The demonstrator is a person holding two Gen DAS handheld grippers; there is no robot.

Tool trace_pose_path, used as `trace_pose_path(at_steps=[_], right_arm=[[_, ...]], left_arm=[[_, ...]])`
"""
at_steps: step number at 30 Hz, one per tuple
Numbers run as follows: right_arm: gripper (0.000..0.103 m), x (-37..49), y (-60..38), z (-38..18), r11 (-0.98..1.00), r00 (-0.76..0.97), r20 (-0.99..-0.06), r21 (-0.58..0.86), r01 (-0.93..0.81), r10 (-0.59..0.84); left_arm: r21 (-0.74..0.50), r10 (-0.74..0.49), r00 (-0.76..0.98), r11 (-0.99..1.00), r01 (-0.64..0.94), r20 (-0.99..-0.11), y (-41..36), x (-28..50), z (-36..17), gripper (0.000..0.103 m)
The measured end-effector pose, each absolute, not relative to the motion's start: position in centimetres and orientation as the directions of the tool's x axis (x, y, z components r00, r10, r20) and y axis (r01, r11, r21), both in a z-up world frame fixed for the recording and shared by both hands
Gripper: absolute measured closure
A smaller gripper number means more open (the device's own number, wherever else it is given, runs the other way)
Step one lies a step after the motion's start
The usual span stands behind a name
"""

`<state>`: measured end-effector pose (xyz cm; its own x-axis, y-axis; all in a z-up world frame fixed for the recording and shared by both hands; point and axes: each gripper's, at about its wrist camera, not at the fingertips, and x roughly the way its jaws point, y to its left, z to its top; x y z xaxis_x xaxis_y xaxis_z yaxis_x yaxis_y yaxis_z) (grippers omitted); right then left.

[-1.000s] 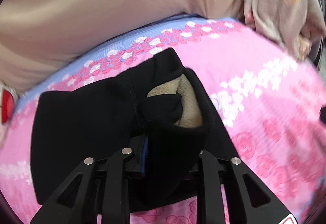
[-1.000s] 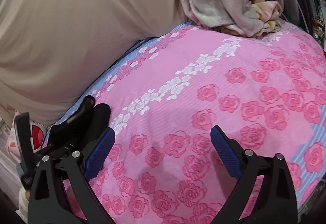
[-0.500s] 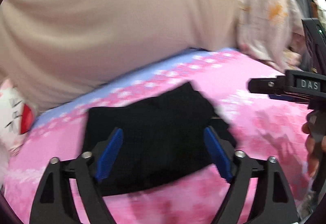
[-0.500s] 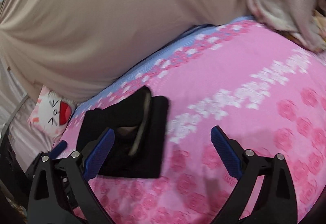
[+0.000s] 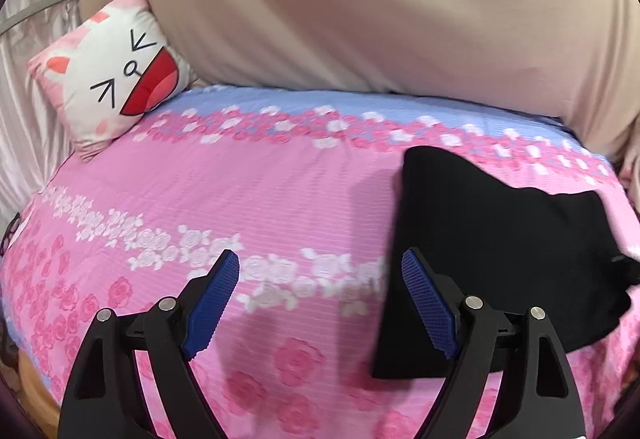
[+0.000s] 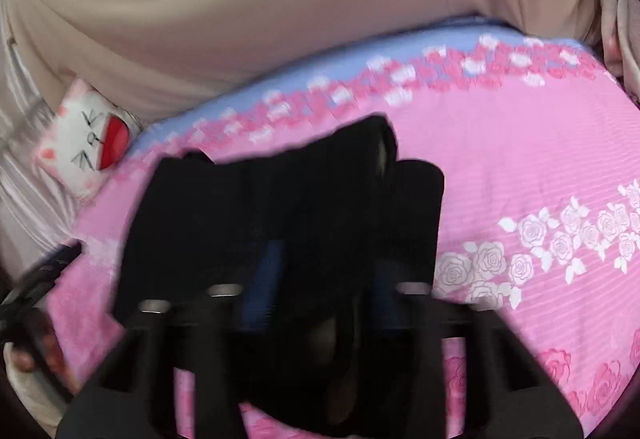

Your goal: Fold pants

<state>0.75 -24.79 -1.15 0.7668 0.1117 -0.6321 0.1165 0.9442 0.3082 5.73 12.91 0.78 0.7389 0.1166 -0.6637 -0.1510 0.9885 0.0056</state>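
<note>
The black pants lie folded into a compact bundle on the pink rose-print bedsheet, toward the right side of the left wrist view. The left gripper hangs over bare sheet with its jaws spread wide and nothing between them; its right blue pad stands in front of the near left edge of the pants, contact not determinable.

In the right wrist view, which is motion-blurred, the right gripper has its jaws closing, with the near part of the black pants bunched between the blue pads. The pads appear to press on the fabric. A fold of the bundle stands up at its far end.

A white cat-face cushion leans at the far left corner of the bed, against a large beige quilt behind the sheet.
</note>
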Motion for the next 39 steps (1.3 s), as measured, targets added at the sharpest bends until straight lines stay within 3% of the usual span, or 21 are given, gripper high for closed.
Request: trace_pose_path(at_steps=[2,4,5,7,8,11,13,18,22,25,26,27,31,33,36,39], right_arm=[[0.090,-0.7,-25.1,0.1,0.955,0.785,-0.618,0.255,0.153,0.039],[0.090,-0.6,-26.0,-1.8,0.956,0.734,-0.678,0.179,0.231,-0.050],[0.084,-0.3,-26.5,-3.3,0.952,0.696,-0.715,0.162,0.259,-0.067],[0.051,-1.1,-27.5,-3.9,0.928,0.696,-0.713,0.195,0.317,-0.088],[0.041,-1.6,-27.6,-3.2,0.915,0.693,-0.713,0.199,0.351,-0.111],[0.041,-3.1,-25.8,1.7,0.927,0.783,-0.592,0.155,0.341,-0.189],[0.041,-2.2,-23.9,3.6,0.952,0.815,-0.570,0.175,0.250,-0.109],[0.045,6.5,-13.9,3.4,0.966,0.718,-0.652,0.229,-0.122,0.245],[0.051,14.0,-8.7,-0.4,0.936,0.575,-0.739,0.276,-0.217,0.351],[0.054,18.6,-6.9,-4.2,0.962,0.539,-0.800,0.178,-0.206,0.263],[0.061,19.7,-6.7,-5.7,0.972,0.533,-0.817,0.140,-0.187,0.220],[0.062,21.0,-7.5,-6.9,0.971,0.533,-0.812,0.172,-0.167,0.236],[0.061,20.3,-7.9,-4.0,0.946,0.566,-0.759,0.290,-0.147,0.321],[0.061,19.8,-6.6,-3.6,0.949,0.570,-0.758,0.249,-0.196,0.317],[0.062,22.2,-5.4,-7.4,0.969,0.529,-0.818,0.130,-0.211,0.225],[0.062,22.3,-6.6,-5.5,0.967,0.568,-0.783,0.193,-0.165,0.253]], left_arm=[[0.005,0.116,0.734,0.988,-0.151,-0.669,13.1,5.9,0.5,0.022],[-0.001,0.103,0.727,0.990,-0.142,-0.679,13.3,6.4,-0.2,0.022],[0.005,0.101,0.717,0.991,-0.135,-0.690,13.1,6.8,-0.7,0.022],[0.030,0.104,0.696,0.993,-0.118,-0.711,12.6,7.5,-1.7,0.022],[0.045,0.107,0.687,0.993,-0.108,-0.719,12.3,7.7,-2.1,0.022],[0.062,0.107,0.682,0.994,-0.090,-0.724,12.0,7.8,-2.6,0.022],[0.052,0.103,0.680,0.994,-0.096,-0.726,12.2,8.0,-2.9,0.022],[0.051,0.093,0.652,0.995,-0.084,-0.753,12.1,8.7,-4.0,0.022],[0.056,0.099,0.638,0.995,-0.088,-0.764,12.2,8.7,-4.5,0.021],[0.046,0.094,0.632,0.995,-0.092,-0.769,12.5,8.8,-4.8,0.021],[0.037,0.090,0.633,0.995,-0.096,-0.769,12.6,8.9,-5.0,0.021],[0.025,0.082,0.633,0.995,-0.098,-0.770,12.8,9.0,-5.1,0.021],[0.001,0.059,0.619,0.996,-0.094,-0.783,13.2,9.4,-5.5,0.020],[-0.005,0.053,0.614,0.996,-0.093,-0.788,13.3,9.6,-5.9,0.020],[-0.036,0.034,0.605,0.994,-0.103,-0.795,13.4,10.0,-6.4,0.020],[-0.044,0.030,0.602,0.993,-0.109,-0.798,13.6,9.9,-6.0,0.020]])
